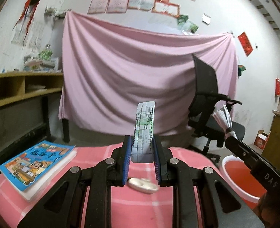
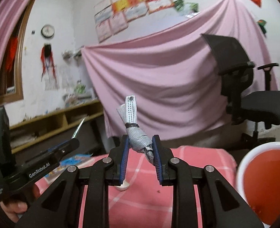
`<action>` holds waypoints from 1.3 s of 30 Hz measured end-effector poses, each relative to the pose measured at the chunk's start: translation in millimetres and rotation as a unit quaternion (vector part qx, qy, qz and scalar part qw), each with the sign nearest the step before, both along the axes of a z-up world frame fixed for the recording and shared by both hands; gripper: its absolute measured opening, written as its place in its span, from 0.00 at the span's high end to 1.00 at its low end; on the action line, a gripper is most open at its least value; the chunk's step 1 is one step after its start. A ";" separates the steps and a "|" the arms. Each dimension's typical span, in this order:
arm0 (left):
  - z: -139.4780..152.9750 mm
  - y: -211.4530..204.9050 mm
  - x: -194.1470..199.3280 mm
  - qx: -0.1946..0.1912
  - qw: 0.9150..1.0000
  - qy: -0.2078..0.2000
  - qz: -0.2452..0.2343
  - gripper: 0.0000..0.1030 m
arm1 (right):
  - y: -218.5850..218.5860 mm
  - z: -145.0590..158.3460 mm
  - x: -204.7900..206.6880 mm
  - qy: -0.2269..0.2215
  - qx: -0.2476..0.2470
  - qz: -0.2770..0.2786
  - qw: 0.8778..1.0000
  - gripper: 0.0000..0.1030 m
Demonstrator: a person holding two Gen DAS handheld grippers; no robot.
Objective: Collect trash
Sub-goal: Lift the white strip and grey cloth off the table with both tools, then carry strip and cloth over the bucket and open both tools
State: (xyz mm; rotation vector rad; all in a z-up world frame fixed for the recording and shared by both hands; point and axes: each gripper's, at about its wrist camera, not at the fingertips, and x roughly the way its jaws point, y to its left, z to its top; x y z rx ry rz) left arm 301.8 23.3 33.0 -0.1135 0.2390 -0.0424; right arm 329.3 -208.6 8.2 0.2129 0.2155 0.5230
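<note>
My left gripper (image 1: 141,152) is shut on a flat printed white-and-green packet (image 1: 143,131) that stands upright between its blue pads, above the pink checked table (image 1: 143,205). My right gripper (image 2: 141,148) is shut on a twisted grey-white rag bundle (image 2: 138,138) tied with a dark band; the same bundle (image 1: 224,119) shows at the right of the left wrist view. A small white crumpled piece (image 1: 142,185) lies on the cloth under the left gripper and also appears as a white scrap (image 2: 123,187) in the right wrist view. A red bin with a white rim (image 2: 267,180) stands at the right.
A blue cartoon book (image 1: 35,167) lies at the table's left. A black office chair (image 2: 254,95) stands behind, before a hanging pink sheet (image 1: 140,72). Wooden shelves (image 1: 22,89) run along the left wall. A hand (image 2: 14,209) holds the left gripper.
</note>
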 end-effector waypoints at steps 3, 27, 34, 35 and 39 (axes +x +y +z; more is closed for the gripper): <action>3.9 -16.4 -5.2 0.007 1.000 -0.014 -0.012 0.82 | -18.8 4.7 -10.6 -0.015 0.008 -0.027 0.999 0.78; 3.6 -229.3 33.0 0.043 0.975 0.041 -0.213 0.82 | -184.7 -10.9 -9.0 0.059 0.060 -0.190 0.978 0.76; -3.4 -269.0 63.7 0.039 0.962 0.116 -0.245 0.82 | -214.4 -28.7 2.8 0.126 0.084 -0.201 0.968 0.76; -4.7 -272.1 66.9 0.037 0.960 0.125 -0.246 0.82 | -218.4 -30.9 4.0 0.135 0.088 -0.201 0.966 0.76; -8.4 -278.3 73.0 0.030 0.955 0.149 -0.254 0.82 | -229.8 -37.2 5.8 0.161 0.106 -0.204 0.960 0.76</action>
